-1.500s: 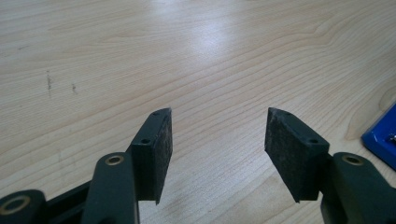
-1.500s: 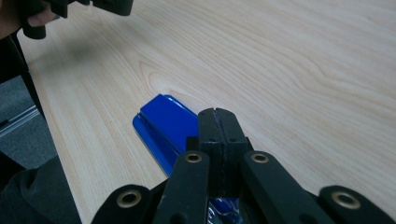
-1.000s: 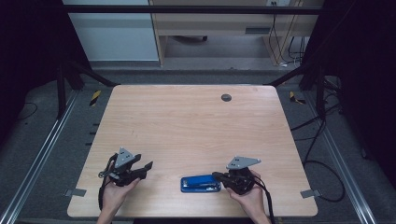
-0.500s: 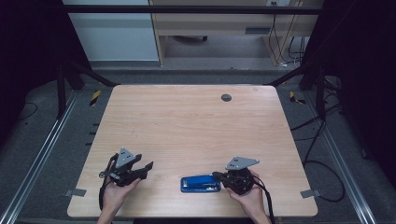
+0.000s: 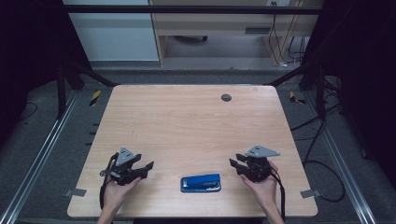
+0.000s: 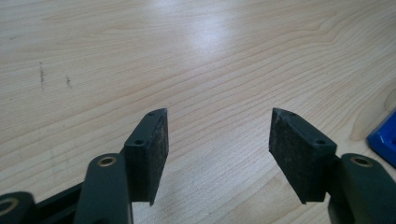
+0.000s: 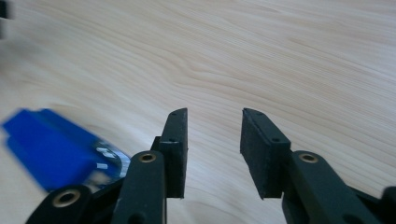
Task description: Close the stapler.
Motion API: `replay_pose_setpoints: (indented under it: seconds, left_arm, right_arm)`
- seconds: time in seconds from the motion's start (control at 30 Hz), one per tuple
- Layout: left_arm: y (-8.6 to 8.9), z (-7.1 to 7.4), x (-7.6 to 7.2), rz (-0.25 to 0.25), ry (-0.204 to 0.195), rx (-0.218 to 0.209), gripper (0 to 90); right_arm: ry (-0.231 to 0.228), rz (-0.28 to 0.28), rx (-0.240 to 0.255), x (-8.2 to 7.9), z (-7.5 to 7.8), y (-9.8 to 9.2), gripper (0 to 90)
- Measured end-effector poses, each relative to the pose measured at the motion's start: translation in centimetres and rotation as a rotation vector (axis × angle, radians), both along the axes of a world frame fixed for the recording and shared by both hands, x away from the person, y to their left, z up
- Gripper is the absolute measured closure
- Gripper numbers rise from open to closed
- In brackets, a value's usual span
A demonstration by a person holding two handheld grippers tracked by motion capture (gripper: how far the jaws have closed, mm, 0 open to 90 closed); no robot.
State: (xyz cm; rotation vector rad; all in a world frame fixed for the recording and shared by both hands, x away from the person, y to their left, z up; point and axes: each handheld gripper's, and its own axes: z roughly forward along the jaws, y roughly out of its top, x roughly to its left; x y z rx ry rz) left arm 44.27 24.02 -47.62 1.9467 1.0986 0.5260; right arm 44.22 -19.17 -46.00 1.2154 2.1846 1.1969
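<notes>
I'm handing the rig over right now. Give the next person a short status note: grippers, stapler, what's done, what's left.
Right gripper: jaws just opened, nothing between them, now off to the right of the blue stapler.
Left gripper: open, empty, left of the stapler.
Stapler lies flat near the front edge of the table, between both grippers.
Done: stapler released.
Left: likely only withdrawing both hands.

A lab recording booth is suggested: the wooden table point(image 5: 187, 126) is framed by metal rails point(image 5: 42, 154) and dark curtains point(image 5: 28, 56), with cables point(image 5: 322, 140) trailing beside it.
</notes>
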Motion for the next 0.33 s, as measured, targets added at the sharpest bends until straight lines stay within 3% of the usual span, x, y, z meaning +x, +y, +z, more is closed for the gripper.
replay_pose_setpoints:
  seconds: [0.17, 0.33]
  left_arm:
    - [0.5, -0.3, 0.4, 0.025, 0.017, -0.022, 32.4]
    - [1.1, -0.4, 0.6, 0.042, 0.021, -0.013, 30.5]
  right_arm:
    - [0.037, -0.124, -0.077, 1.3, -0.9, -2.4, 43.1]
    - [0.074, -0.196, -0.140, 2.1, -1.6, -4.3, 36.8]
